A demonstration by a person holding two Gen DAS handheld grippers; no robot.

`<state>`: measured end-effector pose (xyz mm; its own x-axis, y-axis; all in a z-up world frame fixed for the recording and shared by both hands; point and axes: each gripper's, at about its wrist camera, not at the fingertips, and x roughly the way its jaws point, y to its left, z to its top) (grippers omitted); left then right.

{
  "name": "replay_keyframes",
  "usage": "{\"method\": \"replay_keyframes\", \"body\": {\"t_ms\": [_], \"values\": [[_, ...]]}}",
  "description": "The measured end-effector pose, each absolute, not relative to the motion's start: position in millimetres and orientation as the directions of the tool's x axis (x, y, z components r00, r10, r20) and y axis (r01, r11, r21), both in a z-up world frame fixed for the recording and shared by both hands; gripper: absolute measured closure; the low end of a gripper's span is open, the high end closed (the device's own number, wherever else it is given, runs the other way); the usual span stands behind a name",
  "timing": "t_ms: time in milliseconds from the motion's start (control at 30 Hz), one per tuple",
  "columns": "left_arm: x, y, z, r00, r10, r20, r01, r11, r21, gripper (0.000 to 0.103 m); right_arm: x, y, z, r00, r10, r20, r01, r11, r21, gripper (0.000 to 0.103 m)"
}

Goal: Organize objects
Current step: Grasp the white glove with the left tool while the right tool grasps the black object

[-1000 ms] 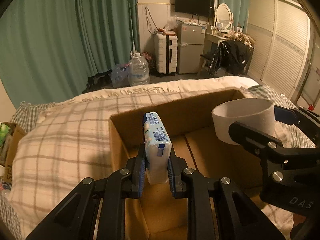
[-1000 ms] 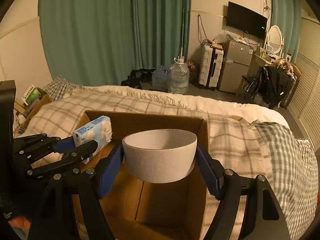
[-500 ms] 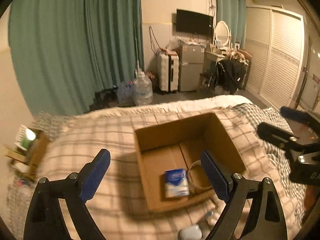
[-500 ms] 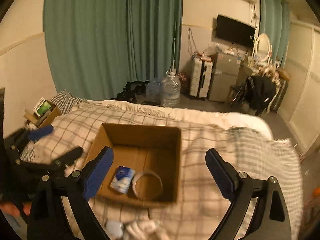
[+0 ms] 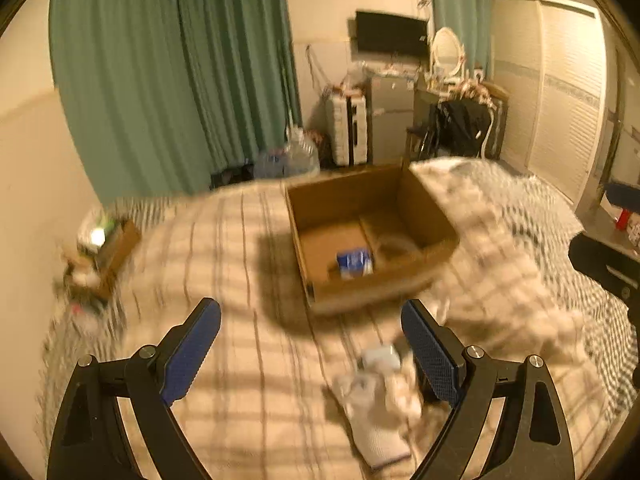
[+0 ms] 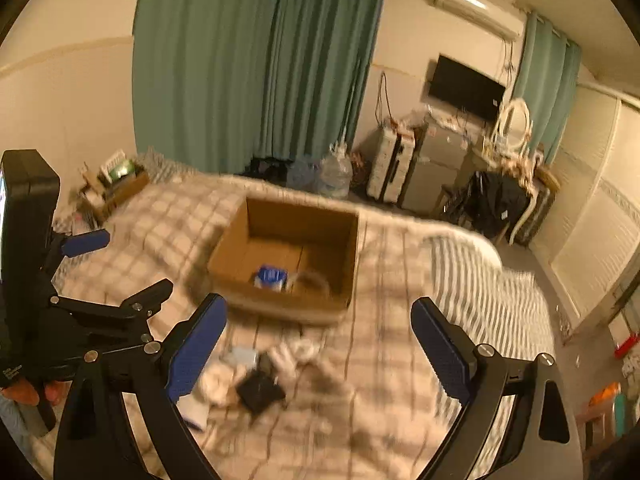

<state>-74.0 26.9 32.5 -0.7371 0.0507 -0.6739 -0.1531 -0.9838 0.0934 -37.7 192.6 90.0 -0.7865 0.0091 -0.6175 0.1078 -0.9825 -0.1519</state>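
An open cardboard box (image 5: 424,204) (image 6: 348,240) sits on the checked blanket of the bed. Inside it lie a blue-and-white packet (image 5: 355,263) (image 6: 272,277) and a pale round bowl (image 5: 394,245) (image 6: 310,280). My left gripper (image 5: 311,332) hangs open and empty, well back from the box. My right gripper (image 6: 319,326) is open and empty too. Between the grippers and the box lies a blurred heap of loose things: a white cloth (image 5: 376,420) (image 6: 296,354), a small pale packet (image 5: 382,356) (image 6: 244,356) and a black item (image 6: 260,392).
The left gripper (image 6: 86,272) shows at the left edge of the right wrist view, held by a hand (image 6: 24,394). A small box of clutter (image 5: 104,248) stands left of the bed. Green curtains (image 5: 176,72), water jugs (image 6: 334,176), a suitcase (image 6: 390,164) and a desk stand behind.
Both grippers opened over the box, dropping the packet and the bowl into it. Both then drew back and up, so the box looks farther away and the heap on the blanket has come into view.
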Motion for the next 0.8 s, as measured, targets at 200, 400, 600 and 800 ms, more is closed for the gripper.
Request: {"method": "replay_keyframes", "body": {"t_ms": [200, 400, 600, 800], "values": [[-81.7, 20.8, -57.6, -0.588, 0.017, -0.809, -0.085, -0.996, 0.041, 0.009, -49.9, 194.7, -9.5, -0.683, 0.058, -0.728, 0.043, -0.992, -0.12, 0.01], [-74.1, 28.5, -109.8, -0.505, 0.058, -0.861, -0.139, -0.99, 0.015, 0.009, -60.5, 198.8, -79.7, -0.589, 0.007, -0.808, 0.061, -0.997, -0.053, 0.01], [-80.7, 37.2, -123.2, -0.469, 0.133, -0.873, -0.171, -0.984, -0.058, 0.014, -63.4, 198.0, -88.7, -0.574, -0.018, -0.819, 0.065, -0.998, -0.023, 0.01], [-81.0, 46.1, -129.9, -0.403, 0.287, -0.869, -0.261, -0.946, -0.192, 0.073, -63.8, 199.3, -87.7, -0.566, -0.019, -0.824, 0.06, -0.998, -0.019, 0.01]]}}
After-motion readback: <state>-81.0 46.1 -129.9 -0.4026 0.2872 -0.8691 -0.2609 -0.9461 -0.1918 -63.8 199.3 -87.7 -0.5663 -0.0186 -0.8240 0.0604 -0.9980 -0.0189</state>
